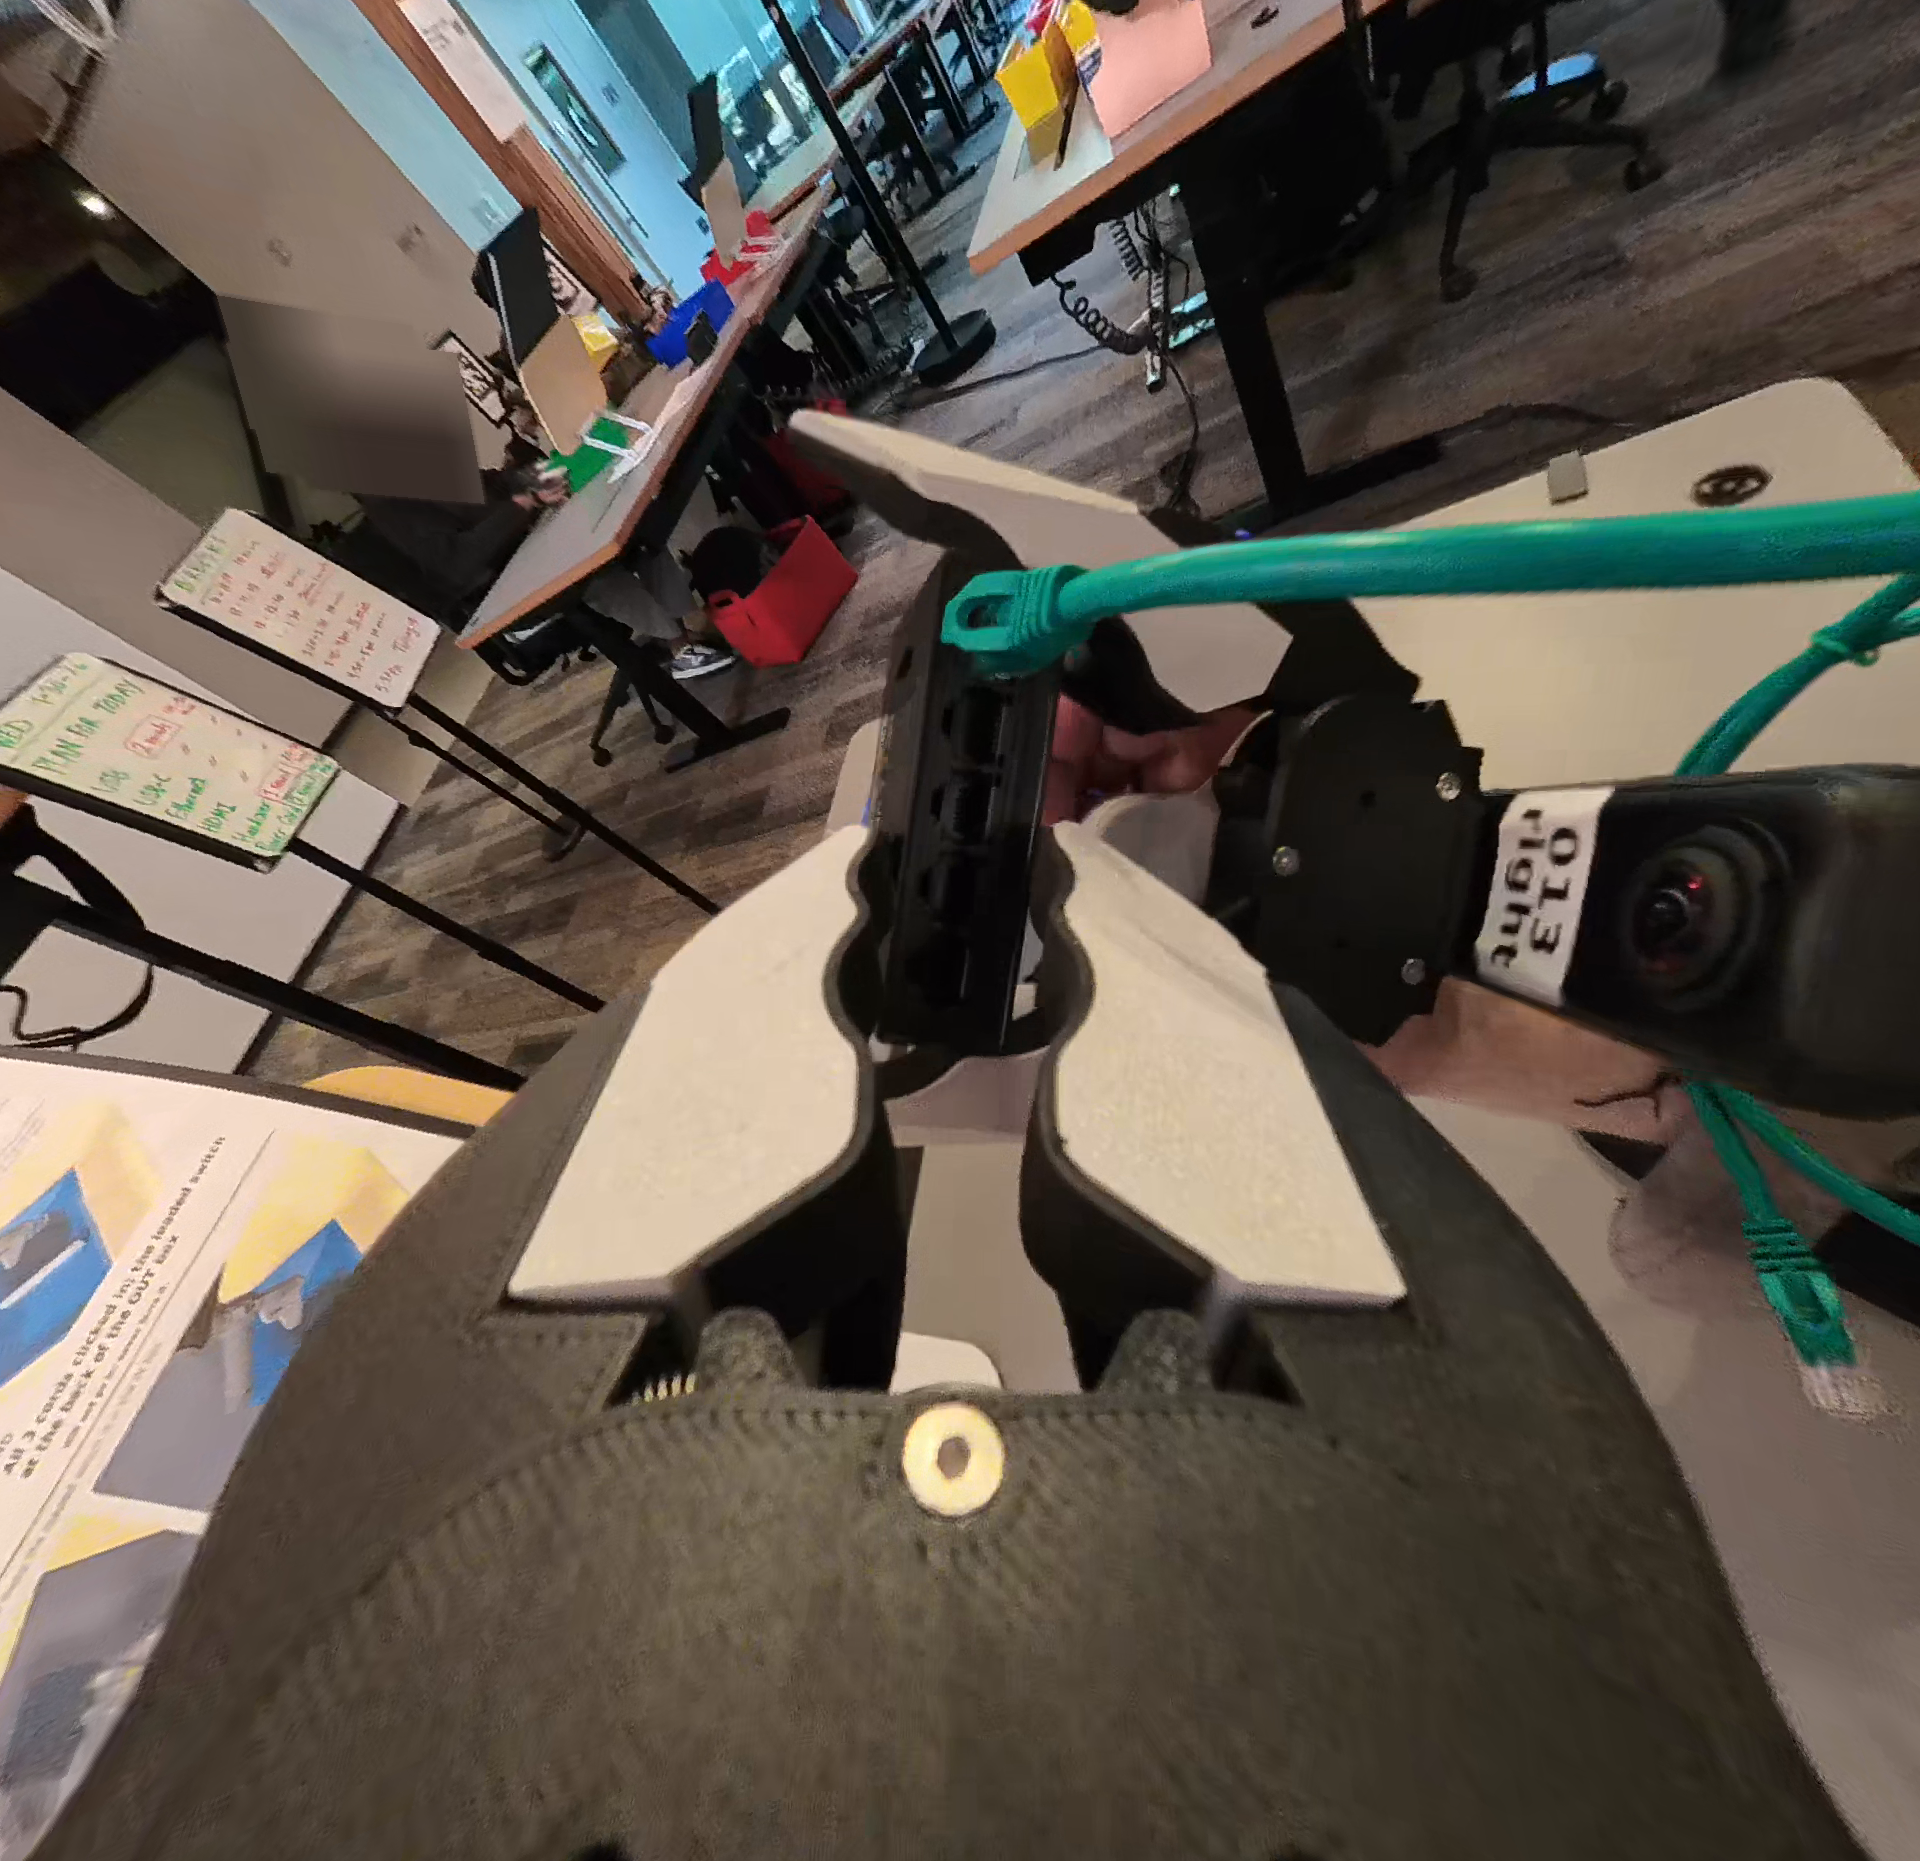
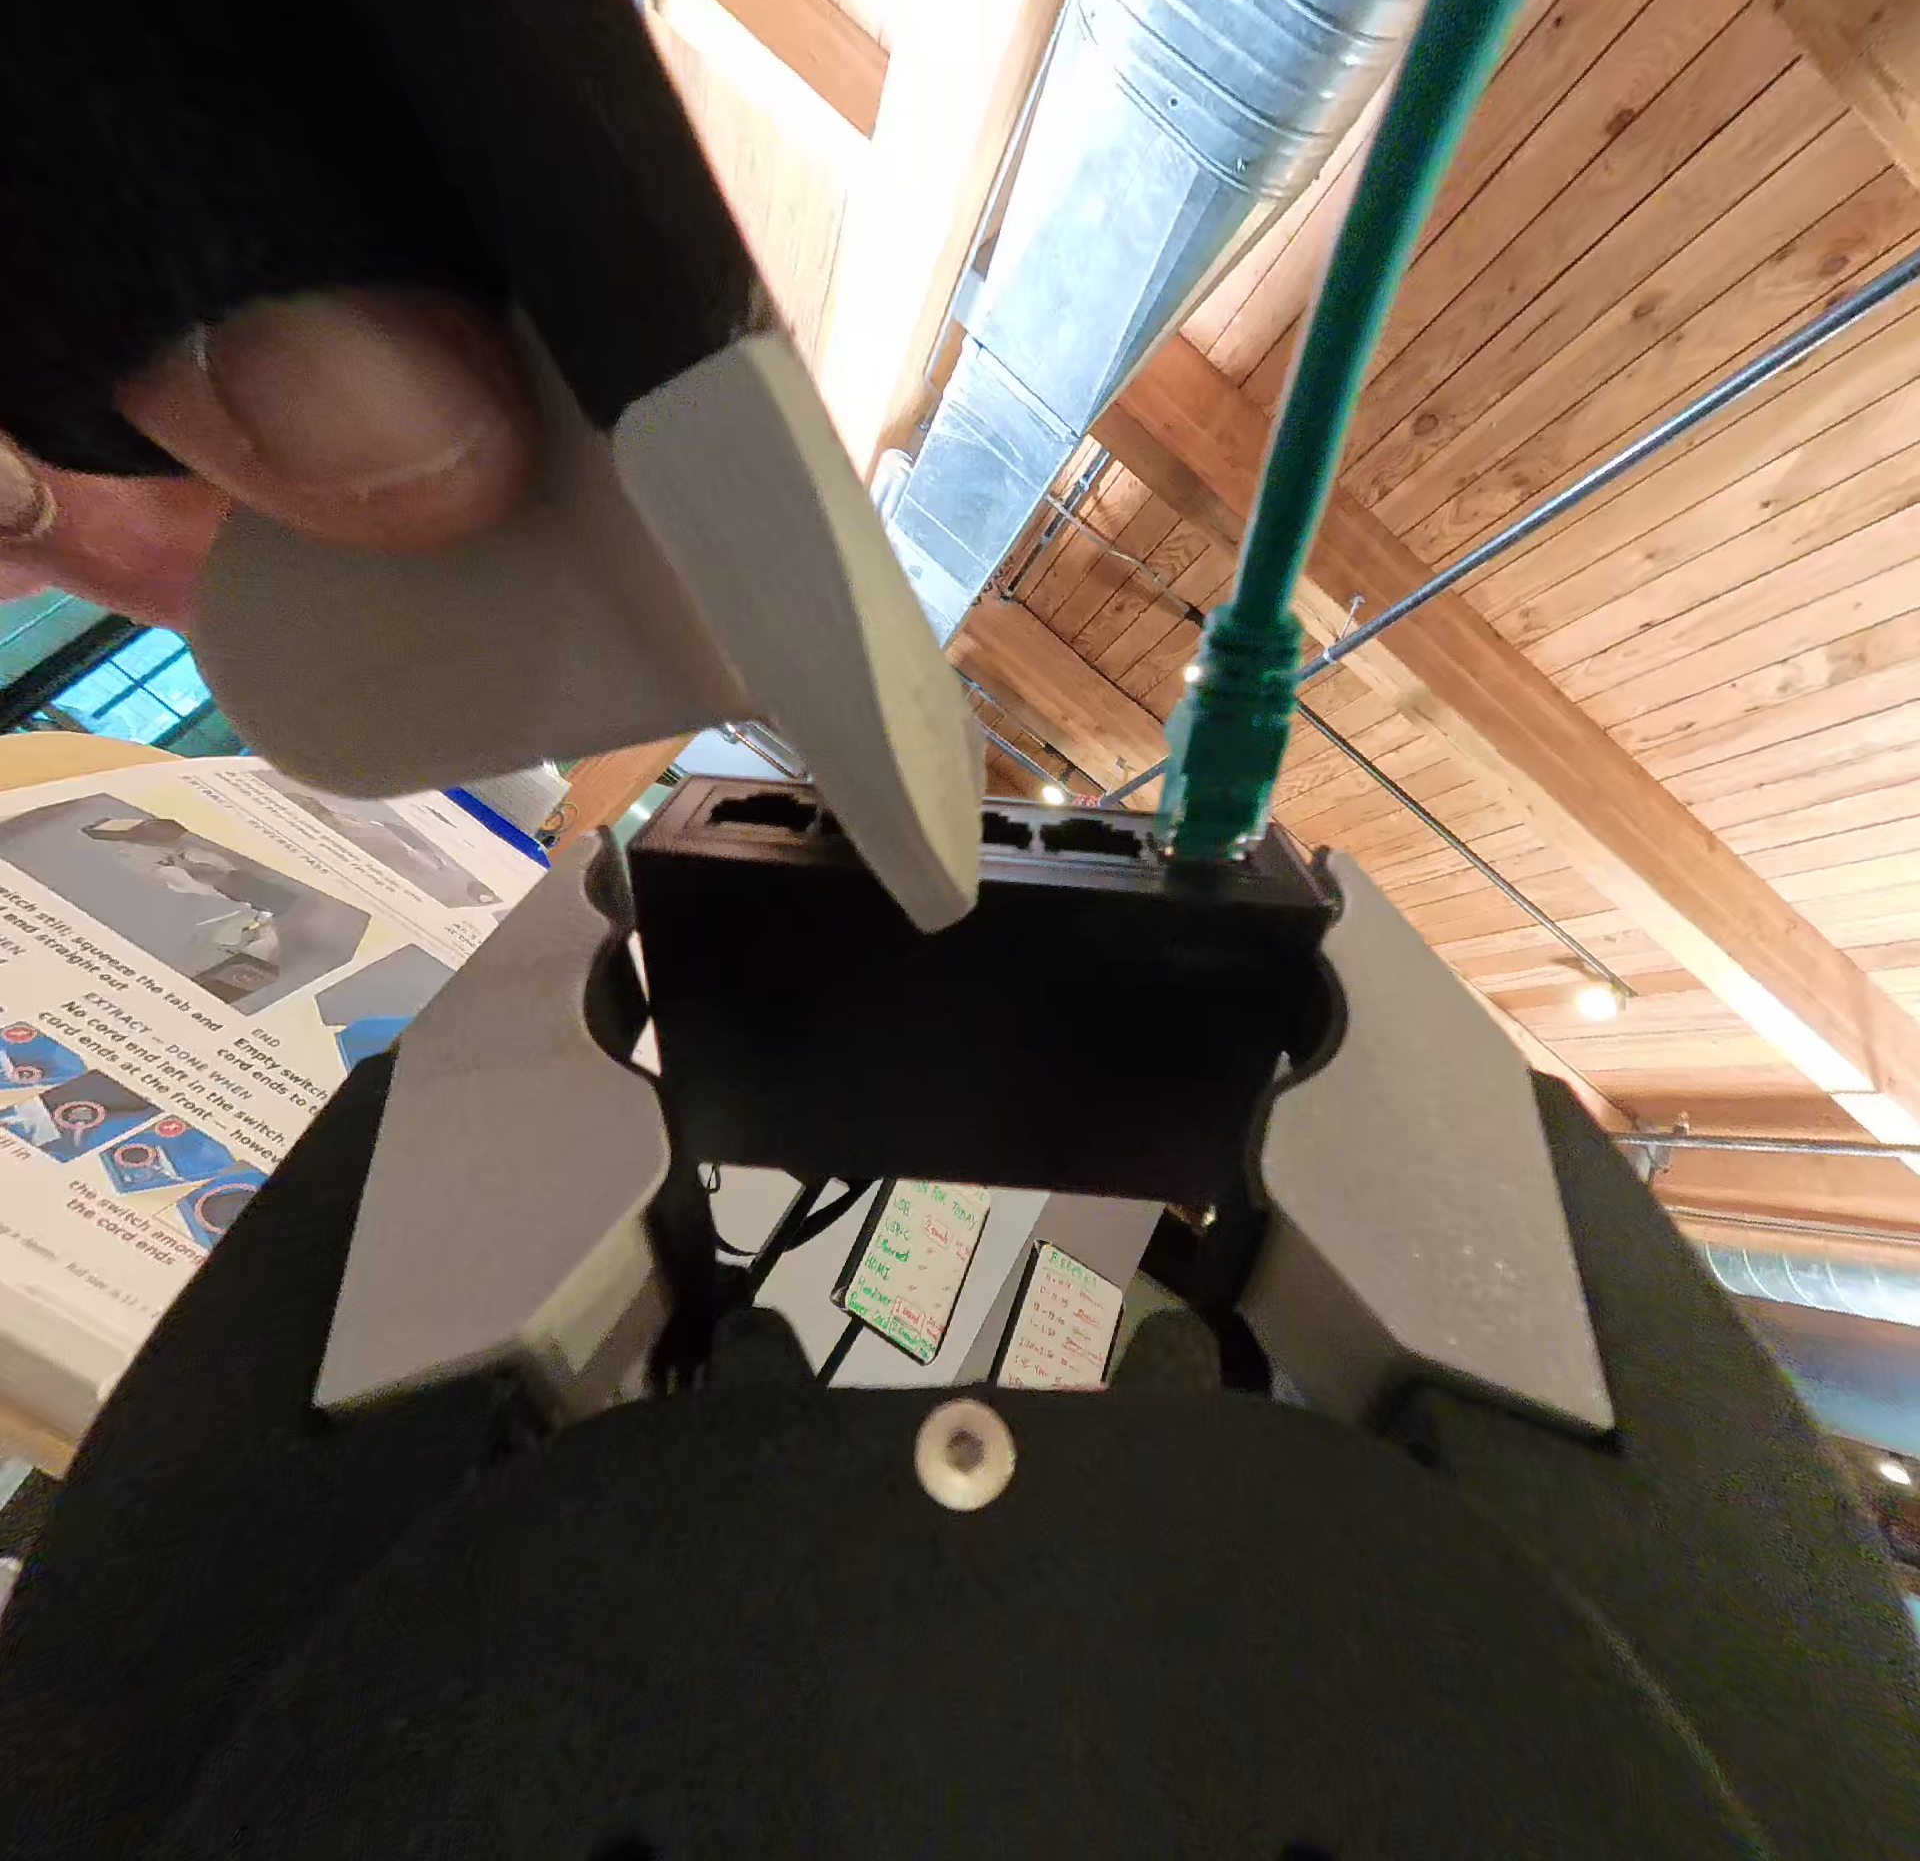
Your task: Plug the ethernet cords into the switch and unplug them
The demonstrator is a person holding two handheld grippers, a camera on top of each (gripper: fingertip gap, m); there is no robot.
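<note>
Left gripper [image 1: 961, 855], right gripper [image 2: 971, 876] both clamp switch [image 1: 966, 772]; cord [image 1: 1351, 564] seated upper centre. Free right, pinch tab, pull straight.

Beyond the fingertips lies a wood-pattern floor [image 1: 1039, 429] with rows of long desks [image 1: 665, 461] on black legs, carrying coloured bins. Left of the fingers stand two whiteboards [image 1: 296, 606] on black stands. A black office chair [image 1: 1538, 97] sits far right. Overhead, a wood-plank ceiling [image 2: 1558, 461] carries a metal duct [image 2: 1143, 201] and lit lamps [image 2: 1595, 1001].
</note>
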